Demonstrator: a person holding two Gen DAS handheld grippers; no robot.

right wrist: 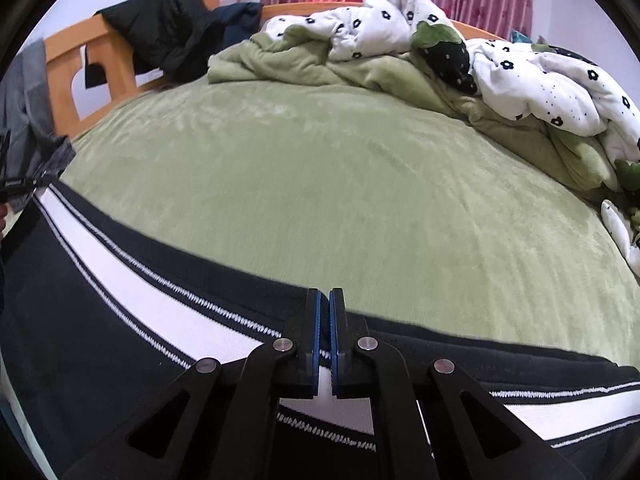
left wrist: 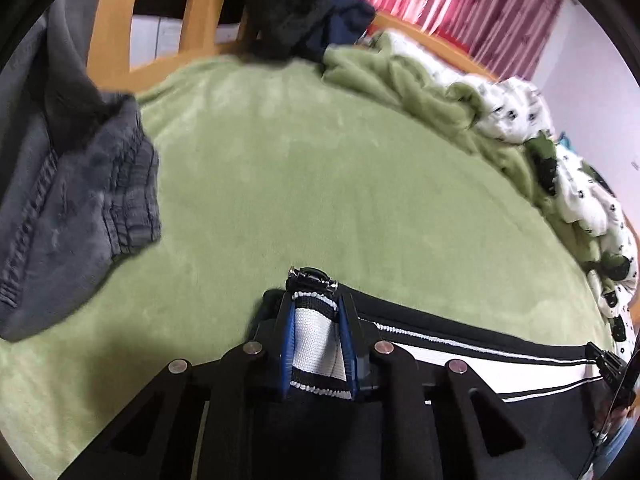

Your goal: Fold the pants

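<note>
Left tool [left wrist: 316, 332]: clamped on the pants' [left wrist: 460, 354] striped edge, bunched between blue pads.
Right tool [right wrist: 325, 340]: pinched onto the same black-and-white band [right wrist: 168, 304].
Pants: stretched between both tools along the near edge of the green bed sheet [right wrist: 340, 184].
Grey garment [left wrist: 80, 200]: left side, apart from pants.
Flowered duvet [right wrist: 540, 72]: heaped at far side.

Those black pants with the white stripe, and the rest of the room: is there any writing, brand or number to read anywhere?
None can be read in either view.
pants: black with a white stripe, no lettering visible.
quilt: a printed flower pattern only, no words.
grey garment: no label visible.
wall: a small dark mark, too small and blurred to read.
</note>
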